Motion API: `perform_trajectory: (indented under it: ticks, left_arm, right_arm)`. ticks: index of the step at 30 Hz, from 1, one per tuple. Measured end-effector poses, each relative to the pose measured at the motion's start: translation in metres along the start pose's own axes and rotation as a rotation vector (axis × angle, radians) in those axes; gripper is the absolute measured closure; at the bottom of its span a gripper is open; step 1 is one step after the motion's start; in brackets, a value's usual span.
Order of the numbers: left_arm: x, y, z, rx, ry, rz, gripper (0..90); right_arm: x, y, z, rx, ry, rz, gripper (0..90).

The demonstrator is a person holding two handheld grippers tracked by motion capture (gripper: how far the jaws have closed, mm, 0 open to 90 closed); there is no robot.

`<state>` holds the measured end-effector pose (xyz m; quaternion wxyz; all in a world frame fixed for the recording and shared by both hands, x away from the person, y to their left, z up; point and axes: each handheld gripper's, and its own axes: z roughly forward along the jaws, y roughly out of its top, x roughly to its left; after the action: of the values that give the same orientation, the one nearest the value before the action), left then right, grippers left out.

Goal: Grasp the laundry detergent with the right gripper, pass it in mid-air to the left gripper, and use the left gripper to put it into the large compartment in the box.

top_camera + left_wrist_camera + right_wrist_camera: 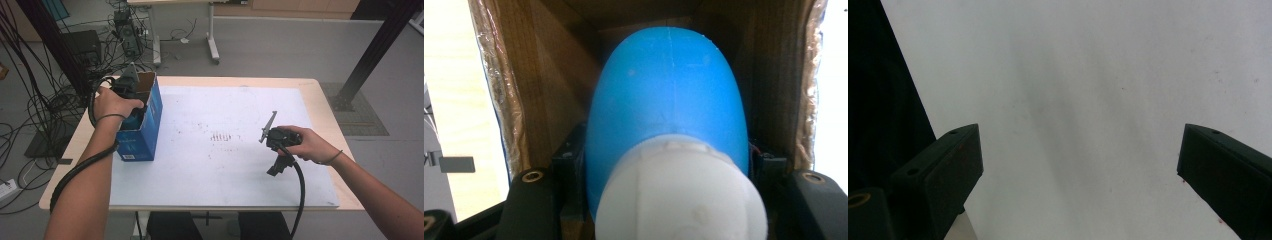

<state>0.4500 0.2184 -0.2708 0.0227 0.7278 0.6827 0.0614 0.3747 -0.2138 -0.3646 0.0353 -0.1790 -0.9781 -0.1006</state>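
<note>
1. Left tongs (pixel 664 200) inside the blue carton (pixel 142 127) at worktop (pixel 320 100) left, clamped on a blue-and-white bottle (pixel 669 115)
2. Right tongs (pixel 1080 170) wide, empty, over the white sheet (pixel 1098 75)
3. Risk: bottle snagging the carton's rim, tipping the unheld carton

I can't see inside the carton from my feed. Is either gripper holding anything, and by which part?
The left gripper, down in the blue carton, clamps a blue and white bottle by the sides of its blue body. The right gripper is open over the white sheet.
</note>
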Motion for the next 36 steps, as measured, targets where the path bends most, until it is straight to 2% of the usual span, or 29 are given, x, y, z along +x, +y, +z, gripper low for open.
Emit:
perform_trajectory:
  ticks: [7, 36]
  left_arm:
    - [0.0016, -0.0006, -0.0002, 0.000, -0.004, 0.001, 37.7]
    - [0.0044, -0.0012, 0.0000, 0.001, -0.014, -0.014, 37.6]
  right_arm:
    - [-0.0008, -0.0004, -0.0002, -0.002, -0.003, -0.010, 4.3]
    - [0.0000, -0.0006, -0.0003, -0.001, -0.002, 0.001, 4.2]
